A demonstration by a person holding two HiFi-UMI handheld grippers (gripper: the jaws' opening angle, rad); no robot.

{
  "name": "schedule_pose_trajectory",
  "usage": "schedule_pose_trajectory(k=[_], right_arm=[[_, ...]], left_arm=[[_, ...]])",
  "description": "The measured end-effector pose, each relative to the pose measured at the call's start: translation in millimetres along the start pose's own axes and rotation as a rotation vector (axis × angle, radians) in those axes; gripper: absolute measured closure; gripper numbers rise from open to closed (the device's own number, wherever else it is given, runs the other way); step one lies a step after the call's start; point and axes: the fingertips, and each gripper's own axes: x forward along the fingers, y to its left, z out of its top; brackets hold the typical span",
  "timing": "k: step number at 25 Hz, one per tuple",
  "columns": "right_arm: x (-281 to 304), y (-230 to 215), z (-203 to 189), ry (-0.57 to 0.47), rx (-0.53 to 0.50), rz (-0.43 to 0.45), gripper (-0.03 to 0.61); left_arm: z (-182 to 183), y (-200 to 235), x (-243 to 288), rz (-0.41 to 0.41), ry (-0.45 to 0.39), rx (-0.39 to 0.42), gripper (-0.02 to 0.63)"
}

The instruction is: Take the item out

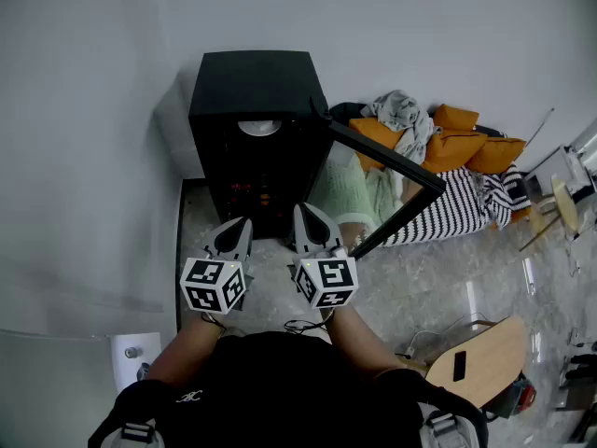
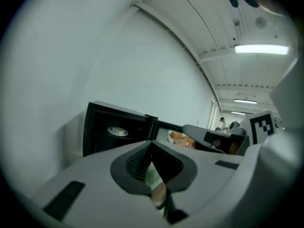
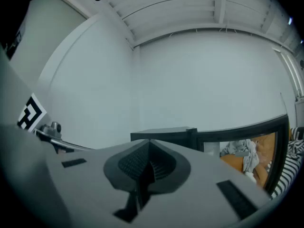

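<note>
Head view showed both tools held side by side, low in front of an open black cabinet (image 1: 252,87). The left gripper (image 1: 241,222) and the right gripper (image 1: 305,209) each pointed at its dark front opening, their tips just short of the lower front edge. Both pairs of jaws were pressed together to a point with nothing between them, and each gripper's own view showed the same. The item, a pale round dish-like thing (image 1: 259,127), sat inside the cabinet on an upper level. It lay ahead of both grippers, deeper in and higher than their tips, and neither tool touched it. The cabinet's door (image 1: 387,161), a black frame with a clear panel, stood open to the right of the right gripper. Its lower outer corner was close beside that gripper's marker cube, so room on that side was tight. To the left of the left gripper a bare grey wall (image 1: 93,157) ran close along the cabinet's side. A small gap separated the two grippers. Stone-patterned floor (image 1: 420,278) lay open to the right of the right gripper, below the door's edge. Beyond the door, well to the right, were orange cushions (image 1: 466,138) and a striped cloth (image 1: 466,203).
</note>
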Motion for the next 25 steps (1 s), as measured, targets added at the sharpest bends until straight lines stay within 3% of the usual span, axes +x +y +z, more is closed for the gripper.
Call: schedule_pose_trajectory(k=[16,25], right_arm=[[13.3,40.8,-15.9,0.026,0.015,-0.019,0.572],[28.8,82.9,-22.6,0.043,-0.039,-0.051,0.572]], left_arm=[[-9.3,37.9,-28.3,-0.009,0.022,-0.016,0.606],[-11.1,74.9,-52.8,-0.072,0.041,-0.017,0.606]])
